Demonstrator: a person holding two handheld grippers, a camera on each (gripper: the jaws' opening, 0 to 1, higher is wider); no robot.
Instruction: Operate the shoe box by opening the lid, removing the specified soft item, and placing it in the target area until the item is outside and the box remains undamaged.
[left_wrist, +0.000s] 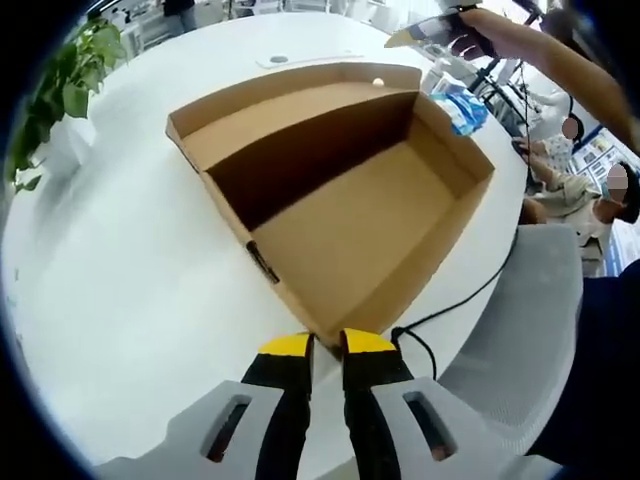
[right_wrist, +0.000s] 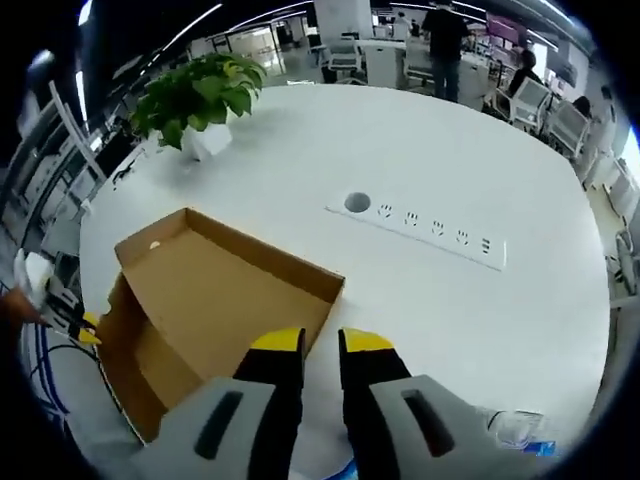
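Spanning both views, the white round bench (left_wrist: 120, 260) carries the open cardboard shoe box (left_wrist: 340, 200), its lid (left_wrist: 290, 105) folded back and standing up at the far side in the left gripper view. That view looks down into the box, whose brown floor is bare, with one inner wall in shadow. The right gripper view sees the same box from the opposite side, showing the lid's plain inner face and the box's outer wall.

The right gripper view also takes in a long white power strip (right_wrist: 420, 222) set into the bench top beyond the box, and a potted green plant (right_wrist: 200, 95) at the far rim; further off stand office chairs and a person. The left gripper view has the plant at its left edge, a grey chair (left_wrist: 530, 330) and a black cable (left_wrist: 470, 300) trailing off the bench to the right, a blue-and-white packet (left_wrist: 462, 105) just beside the box's far right wall, and a person's arm reaching across the top.

The left hand-held gripper (left_wrist: 328, 345) has its yellow-tipped jaws closed on the box's near corner rim. The right hand-held gripper (right_wrist: 320, 342) hangs over the bench just beside the lid's edge, jaws a narrow gap apart, holding nothing.
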